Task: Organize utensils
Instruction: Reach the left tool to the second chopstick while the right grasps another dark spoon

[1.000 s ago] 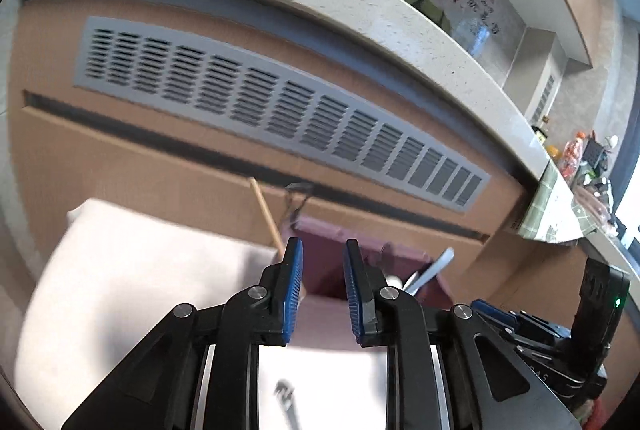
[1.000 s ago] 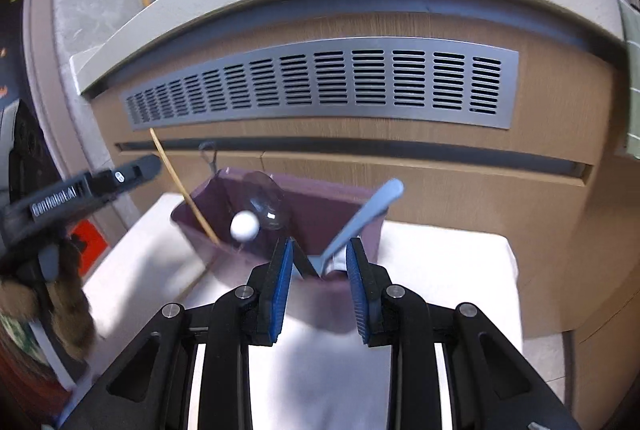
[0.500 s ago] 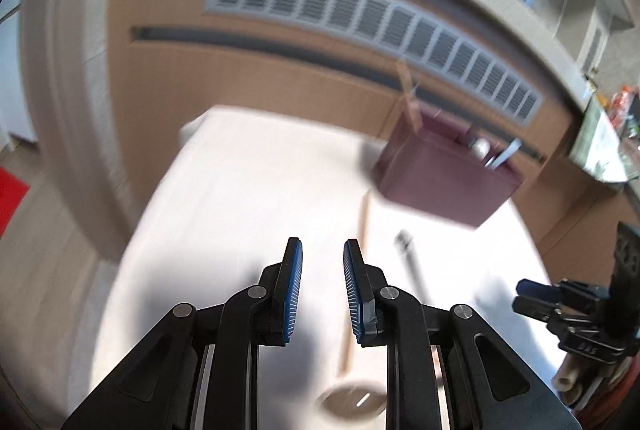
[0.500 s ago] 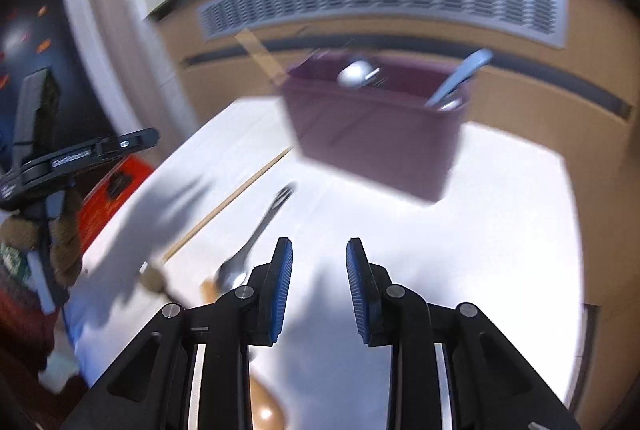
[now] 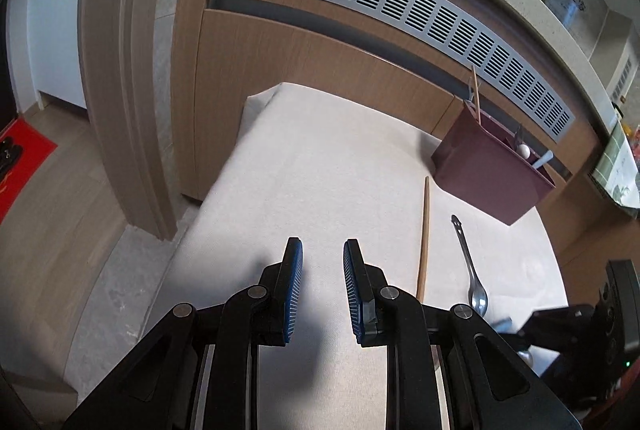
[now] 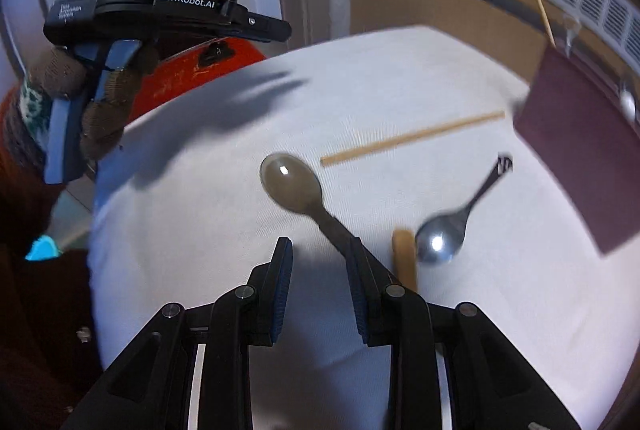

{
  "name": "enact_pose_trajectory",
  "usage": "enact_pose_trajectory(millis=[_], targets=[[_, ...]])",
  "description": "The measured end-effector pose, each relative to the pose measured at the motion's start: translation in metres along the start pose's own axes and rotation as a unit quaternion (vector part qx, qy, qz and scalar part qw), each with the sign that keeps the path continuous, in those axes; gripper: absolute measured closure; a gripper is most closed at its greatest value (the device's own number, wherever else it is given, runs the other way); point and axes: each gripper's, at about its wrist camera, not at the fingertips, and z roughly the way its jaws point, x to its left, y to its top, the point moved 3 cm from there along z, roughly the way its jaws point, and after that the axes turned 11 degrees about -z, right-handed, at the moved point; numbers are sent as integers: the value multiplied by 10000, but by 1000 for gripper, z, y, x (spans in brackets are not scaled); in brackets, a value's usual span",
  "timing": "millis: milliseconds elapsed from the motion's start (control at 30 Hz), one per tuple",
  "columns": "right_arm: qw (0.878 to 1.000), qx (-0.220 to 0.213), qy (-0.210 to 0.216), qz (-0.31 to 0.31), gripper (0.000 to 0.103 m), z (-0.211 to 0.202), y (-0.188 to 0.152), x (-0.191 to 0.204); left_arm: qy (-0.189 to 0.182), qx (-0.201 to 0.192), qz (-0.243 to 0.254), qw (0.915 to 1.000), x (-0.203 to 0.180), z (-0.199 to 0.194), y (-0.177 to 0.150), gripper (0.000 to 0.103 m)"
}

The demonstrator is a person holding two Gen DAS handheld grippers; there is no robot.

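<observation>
Spoons (image 6: 440, 242), chopstick (image 6: 412, 138) flat (loose), maroon caddy (image 5: 492, 166)

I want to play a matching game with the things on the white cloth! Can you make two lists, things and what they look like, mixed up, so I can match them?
Things:
1. metal spoon
2. utensil box
3. loose chopstick
4. brown spoon

Descriptions:
A. dark purple, standing at the far edge of the cloth
B. long, thin, light wood
C. shiny silver, with a hole in its handle end
D. dull brownish bowl, dark handle running under the right hand-held gripper

Pairs: 1-C, 2-A, 3-B, 4-D
</observation>
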Motion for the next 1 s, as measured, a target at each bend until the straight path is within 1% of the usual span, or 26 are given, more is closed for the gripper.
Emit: enact_pose_trajectory(millis=[133, 233, 300, 367, 433, 533, 633, 700, 767, 800, 833, 900, 1000], targets=[[9996, 78, -33, -286, 77, 11, 16, 1, -21, 63, -35, 10000, 1, 4, 1, 81], [9974, 161, -103, -696, 77, 19, 29, 3, -15, 66, -93, 9999, 6, 4, 2, 81], [9956, 167, -4, -918, 78, 24, 32, -1, 10, 63, -162, 9998, 11, 4, 3, 81], [9941, 189, 208, -1047, 78, 28, 34, -3, 38, 61, -246, 9997, 15, 4, 4, 81], [9938, 240, 490, -973, 78, 35, 36, -10, 49, 58, -277, 9996, 19, 3, 4, 81], [9951, 292, 723, -603, 76, 36, 35, -14, 55, 69, -299, 9995, 21, 5, 4, 81], [9941, 299, 777, -690, 76, 36, 33, 3, 51, 104, -310, 9995, 20, 7, 4, 81], [9934, 314, 729, -822, 76, 35, 33, 14, 28, 107, -294, 9995, 19, 6, 3, 81], [9931, 310, 498, -1018, 76, 36, 36, 26, -4, 104, -254, 9996, 16, 5, 2, 81], [9929, 297, 452, -1063, 75, 33, 32, 29, -13, 94, -234, 9997, 16, 3, 2, 81], [9926, 281, 406, -1106, 75, 36, 35, 31, -19, 75, -214, 9997, 16, 2, 2, 81], [9928, 250, 398, -1105, 75, 40, 40, 33, -12, 40, -215, 9998, 17, -1, 4, 81], [9945, 131, 397, -965, 71, 44, 47, 34, 14, -31, -276, 9996, 22, -4, 7, 81]])
